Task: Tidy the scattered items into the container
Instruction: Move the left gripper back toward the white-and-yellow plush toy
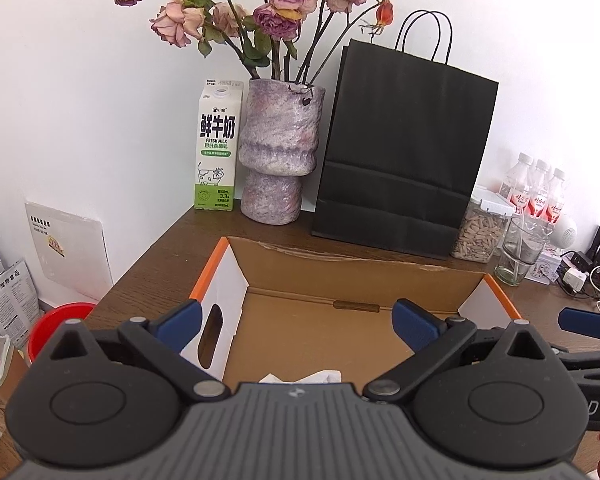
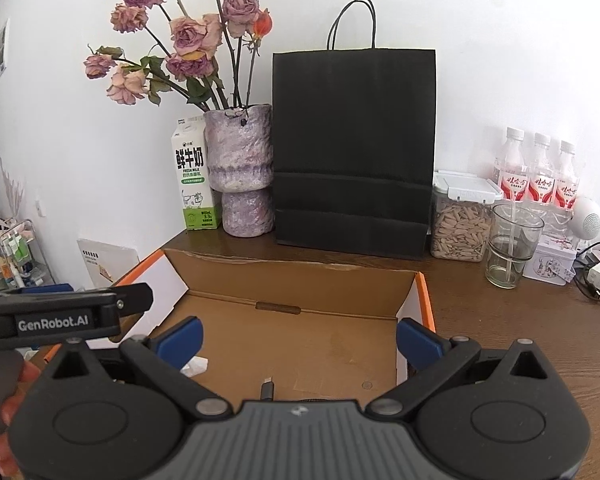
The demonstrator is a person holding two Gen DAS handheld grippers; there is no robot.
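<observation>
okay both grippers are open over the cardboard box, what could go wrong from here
1. The glass with a stick in it stands just right of the cardboard box; a sideways swing of the right gripper might tip it.
2. The left gripper sits close beside the right one, so they could collide.

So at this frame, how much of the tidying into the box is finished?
Done: a white crumpled tissue and a small dark plug-like item already lie inside the cardboard box. In hand: nothing; the left tongs and right tongs are both open and empty over the box. Left: no scattered items show on the visible table, though the tongs hide the near side.
</observation>
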